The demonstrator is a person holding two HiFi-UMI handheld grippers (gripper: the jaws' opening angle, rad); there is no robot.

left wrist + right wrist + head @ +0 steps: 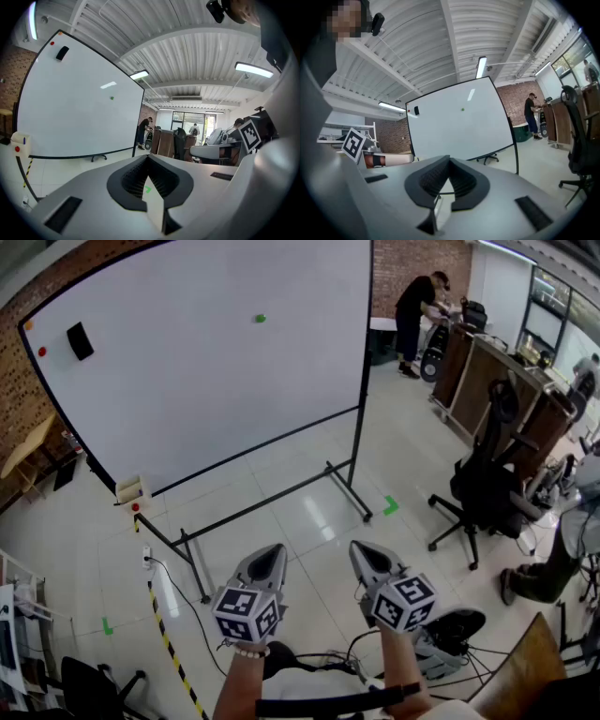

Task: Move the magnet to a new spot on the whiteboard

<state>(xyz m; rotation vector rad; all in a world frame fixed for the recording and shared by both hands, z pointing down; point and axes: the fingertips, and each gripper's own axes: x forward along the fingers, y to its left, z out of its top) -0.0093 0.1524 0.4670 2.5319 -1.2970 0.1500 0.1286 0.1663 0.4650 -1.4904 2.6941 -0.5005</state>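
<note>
Presently, head view: green magnet [260, 319] sits on whiteboard [187, 381], well apart from left gripper [272, 551] and right gripper [361, 547]. Left gripper view: jaws pressed together, empty. Right gripper view: likewise, nothing pinched. Task judged unstarted; approach, grasp and relocation outstanding

Small round green magnet [261, 319] stuck on whiteboard [187, 399], upper part, right of centre. Board upright, well ahead of me.

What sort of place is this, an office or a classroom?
Likely an open office or workshop: a freestanding whiteboard, a black office chair beside wooden desks, and a brick wall.
</note>
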